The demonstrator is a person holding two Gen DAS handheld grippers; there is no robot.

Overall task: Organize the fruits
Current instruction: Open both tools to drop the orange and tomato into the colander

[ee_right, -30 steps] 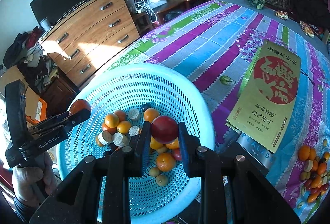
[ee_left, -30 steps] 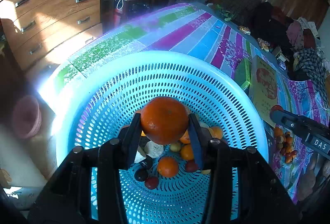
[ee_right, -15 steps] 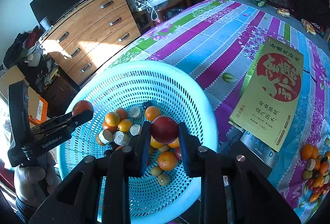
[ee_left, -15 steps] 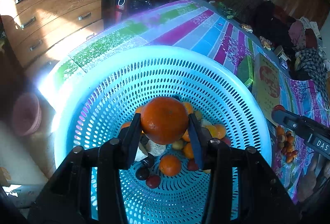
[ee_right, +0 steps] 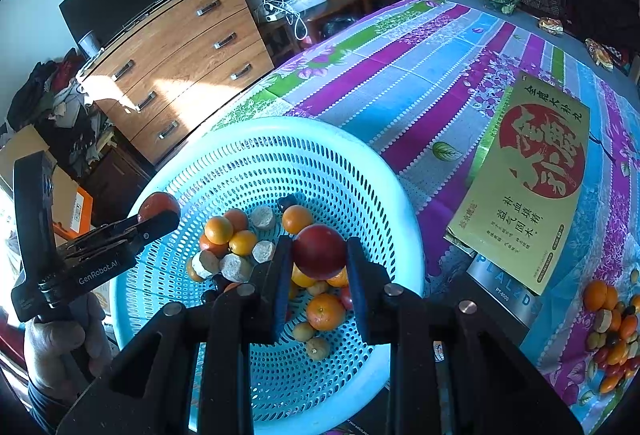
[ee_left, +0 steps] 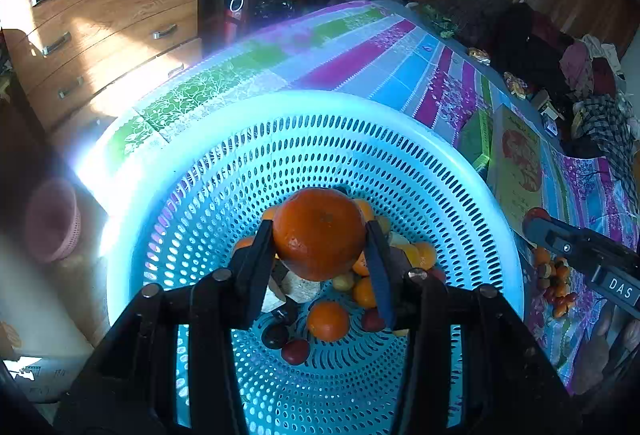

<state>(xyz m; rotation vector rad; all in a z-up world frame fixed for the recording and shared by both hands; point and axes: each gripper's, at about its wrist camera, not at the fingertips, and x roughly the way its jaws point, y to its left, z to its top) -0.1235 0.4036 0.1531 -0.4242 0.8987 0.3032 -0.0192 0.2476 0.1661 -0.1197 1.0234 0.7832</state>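
Note:
My left gripper (ee_left: 319,235) is shut on a large orange (ee_left: 319,233) and holds it above the light blue perforated basket (ee_left: 256,139). My right gripper (ee_right: 318,253) is shut on a dark red round fruit (ee_right: 319,251), also above the basket (ee_right: 344,163). Several oranges, small red fruits and pale brownish pieces lie in the basket bottom (ee_right: 240,243). In the right wrist view the left gripper (ee_right: 160,211) shows over the basket's left rim with the orange. In the left wrist view the right gripper's tip (ee_left: 538,221) shows at the right with the red fruit.
The basket stands on a striped, flowered tablecloth (ee_right: 420,75). A yellow box with a red circle (ee_right: 532,175) lies right of the basket. A heap of small fruits (ee_right: 612,331) lies on the cloth at the far right. A wooden chest of drawers (ee_right: 176,63) stands behind.
Both grippers have drawn back and up a little from the basket while keeping their fruits. The fruits in the basket have not moved.

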